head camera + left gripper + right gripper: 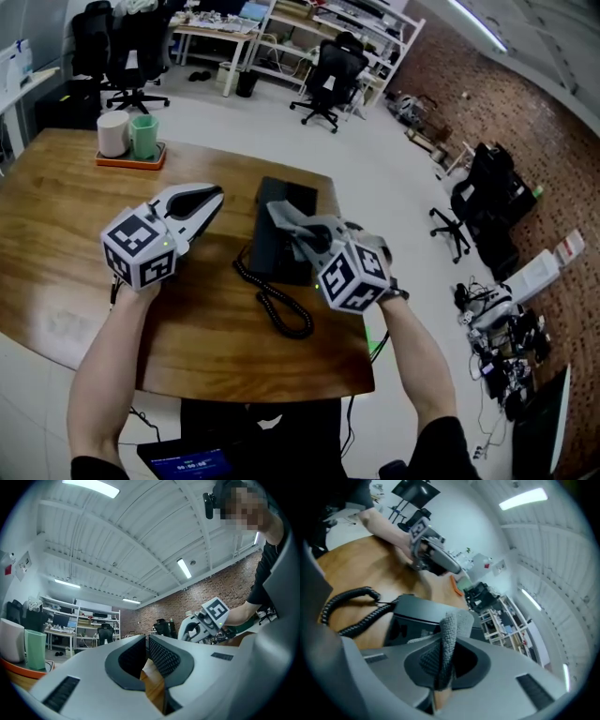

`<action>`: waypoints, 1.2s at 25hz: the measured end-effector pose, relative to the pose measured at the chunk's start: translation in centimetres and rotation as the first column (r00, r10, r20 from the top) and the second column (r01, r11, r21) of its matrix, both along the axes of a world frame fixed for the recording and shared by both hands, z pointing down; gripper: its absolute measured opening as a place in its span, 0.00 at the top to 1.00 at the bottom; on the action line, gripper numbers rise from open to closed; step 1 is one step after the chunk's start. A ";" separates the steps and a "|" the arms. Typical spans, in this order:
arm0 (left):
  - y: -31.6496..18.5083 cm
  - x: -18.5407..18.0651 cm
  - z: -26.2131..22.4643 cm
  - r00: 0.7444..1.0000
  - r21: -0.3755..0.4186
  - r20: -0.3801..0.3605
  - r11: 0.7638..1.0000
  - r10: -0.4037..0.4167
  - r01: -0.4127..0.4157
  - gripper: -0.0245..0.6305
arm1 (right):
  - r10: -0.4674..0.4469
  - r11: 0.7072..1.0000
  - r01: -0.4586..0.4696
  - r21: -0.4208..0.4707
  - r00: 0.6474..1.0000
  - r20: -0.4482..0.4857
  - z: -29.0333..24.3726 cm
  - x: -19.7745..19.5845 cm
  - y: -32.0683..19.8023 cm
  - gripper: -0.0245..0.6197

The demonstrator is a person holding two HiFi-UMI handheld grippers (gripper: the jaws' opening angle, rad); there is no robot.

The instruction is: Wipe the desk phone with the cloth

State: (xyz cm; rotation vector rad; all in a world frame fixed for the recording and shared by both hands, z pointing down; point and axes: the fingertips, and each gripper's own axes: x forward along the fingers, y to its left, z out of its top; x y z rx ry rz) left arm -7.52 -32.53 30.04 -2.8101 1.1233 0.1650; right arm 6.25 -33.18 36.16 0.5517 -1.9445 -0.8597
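Note:
A black desk phone [281, 246] lies on the wooden table [66, 234], its coiled cord [277, 307] looping toward me. My right gripper [298, 236] hovers over the phone's middle, shut on a grey cloth [281, 217] that sticks out past its tips. The right gripper view has the cloth [451, 629] pinched between the jaws, with the phone [419, 612] and cord [349, 603] below. My left gripper [216, 197] is held above the table just left of the phone, shut and holding nothing. In its own view the left gripper [146, 640] points past the table.
An orange tray [131, 162] with a white cup [112, 133] and a green cup [144, 137] stands at the table's far left. Office chairs [328, 75] and shelving stand on the floor beyond. The table's right edge runs just past the phone.

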 end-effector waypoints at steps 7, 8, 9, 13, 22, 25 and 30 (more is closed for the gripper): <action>0.0 -0.3 0.2 1.000 -0.004 -0.003 1.000 0.001 -0.001 0.95 | -0.232 0.963 0.202 -0.179 0.958 -0.166 3.4 0.3 9.0 0.92; 0.0 -0.3 0.2 1.000 -0.004 -0.002 1.000 0.003 -0.003 0.95 | -0.195 0.973 0.176 -0.150 0.974 -0.118 2.3 0.4 7.7 0.92; 0.0 -0.3 0.3 1.000 -0.004 -0.002 1.000 0.004 -0.004 0.95 | -0.134 0.986 0.128 -0.102 0.990 -0.051 0.8 0.5 5.7 0.92; 0.0 -0.4 0.5 1.000 -0.008 -0.009 1.000 0.001 -0.001 0.95 | 0.132 0.986 -0.150 0.070 0.966 0.221 -4.8 2.0 -3.7 0.92; 0.2 0.1 0.2 1.000 -0.006 -0.012 1.000 -0.002 0.002 0.95 | 0.162 0.984 -0.171 0.045 0.973 0.162 -2.9 1.8 -6.4 0.92; 0.2 0.0 0.0 1.000 -0.003 -0.009 1.000 -0.001 0.001 0.95 | 0.077 0.996 -0.079 0.039 0.995 0.063 -1.0 1.6 -2.1 0.92; 0.1 -0.4 0.2 1.000 -0.006 -0.012 1.000 -0.002 0.002 0.95 | -0.131 0.991 0.129 -0.032 0.986 -0.107 3.0 0.7 6.7 0.92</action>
